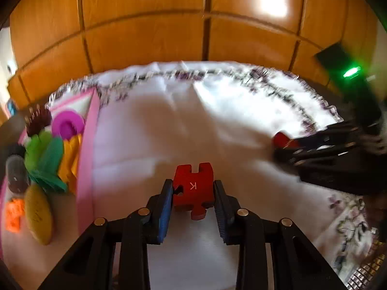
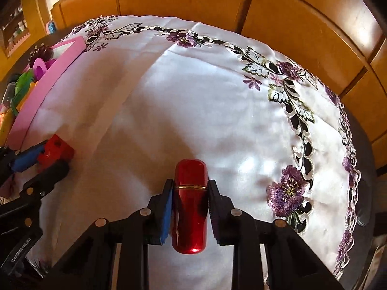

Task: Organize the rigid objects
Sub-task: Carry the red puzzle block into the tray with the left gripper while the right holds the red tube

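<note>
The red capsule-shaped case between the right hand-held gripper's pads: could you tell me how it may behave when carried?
The red case looks glossy, so it may slip between the pads. Its rounded shape suggests it would roll if laid on the tablecloth. It seems rigid.

Warm indoor light; both fisheye views bend hard at dark rims.
Left wrist view motion-blurred, glare patches on wood panelling. Right wrist view sharp; soft mottled shadows on white tablecloth, specular streaks on red metal capsule.
</note>
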`<state>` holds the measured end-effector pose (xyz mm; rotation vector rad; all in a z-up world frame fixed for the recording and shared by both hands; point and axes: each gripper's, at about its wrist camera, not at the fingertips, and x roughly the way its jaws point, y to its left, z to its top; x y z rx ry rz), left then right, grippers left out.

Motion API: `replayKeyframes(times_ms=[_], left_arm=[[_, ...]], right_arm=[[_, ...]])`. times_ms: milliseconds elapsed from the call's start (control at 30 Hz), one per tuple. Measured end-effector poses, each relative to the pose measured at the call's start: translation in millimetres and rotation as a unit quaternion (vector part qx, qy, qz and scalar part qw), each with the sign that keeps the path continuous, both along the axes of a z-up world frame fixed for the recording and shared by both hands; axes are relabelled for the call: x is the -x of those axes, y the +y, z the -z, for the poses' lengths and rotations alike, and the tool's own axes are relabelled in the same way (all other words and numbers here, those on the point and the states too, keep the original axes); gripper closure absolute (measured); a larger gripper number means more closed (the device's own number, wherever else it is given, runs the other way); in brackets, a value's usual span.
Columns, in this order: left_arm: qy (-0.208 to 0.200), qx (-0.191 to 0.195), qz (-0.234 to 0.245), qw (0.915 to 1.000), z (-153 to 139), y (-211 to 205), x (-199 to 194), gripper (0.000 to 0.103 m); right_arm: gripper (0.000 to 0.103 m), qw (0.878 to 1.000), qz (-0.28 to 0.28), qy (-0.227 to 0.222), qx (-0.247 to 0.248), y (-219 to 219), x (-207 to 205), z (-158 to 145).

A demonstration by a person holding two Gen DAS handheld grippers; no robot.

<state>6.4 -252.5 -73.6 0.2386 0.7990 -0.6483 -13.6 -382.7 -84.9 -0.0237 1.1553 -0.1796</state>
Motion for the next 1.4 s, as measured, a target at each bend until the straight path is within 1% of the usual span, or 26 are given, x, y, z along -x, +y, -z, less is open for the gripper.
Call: replayKeyframes(times_ms=[100,200,267,400,600,867,1133,1300,1400], left_arm=[[-0.009,0.021,0.010,0.9997,-19.4,1.3,7.5,0.071],[-0.022,0.030,0.013,0.9992,-35.3,4.3,13.1,0.070],[-0.025,0.038,0.012,0.9989,-44.0,8.3,15.0,0.070],[-0.026,0.042,0.006,0.9988,-54.1,15.8,15.8,0.070],[-0.027,0.049,0.001,0.9984,-62.1,26.6,19.0,0.070],[-0.016,0.058,-0.010,0.9981,-65.9,41.4,17.8,0.070],[-0.015,0.066,-0.027,0.9973,-72.2,59.0,14.5,0.070],[-0.014,0.072,-0.051,0.9960,-78.4,82.7,6.7,0.070],[-0.011,0.076,-0.077,0.9941,-81.7,107.6,-0.8,0.070]], right_arm=[[0.077,1.000,-0.003,-0.002,0.006,2.0,0.8,0.2],[0.077,1.000,-0.007,-0.003,0.014,3.8,1.0,0.3],[0.077,1.000,-0.012,-0.005,0.022,6.6,1.4,0.2],[0.077,0.999,-0.022,-0.008,0.043,12.6,2.2,0.4],[0.077,0.997,-0.033,-0.010,0.067,17.8,2.7,0.7],[0.077,0.993,-0.050,-0.012,0.103,26.1,3.4,2.7],[0.077,0.992,-0.057,-0.015,0.116,28.0,3.0,4.5],[0.077,0.990,-0.062,-0.015,0.124,30.4,3.4,4.5],[0.077,0.990,-0.062,-0.015,0.127,31.3,3.6,4.5]])
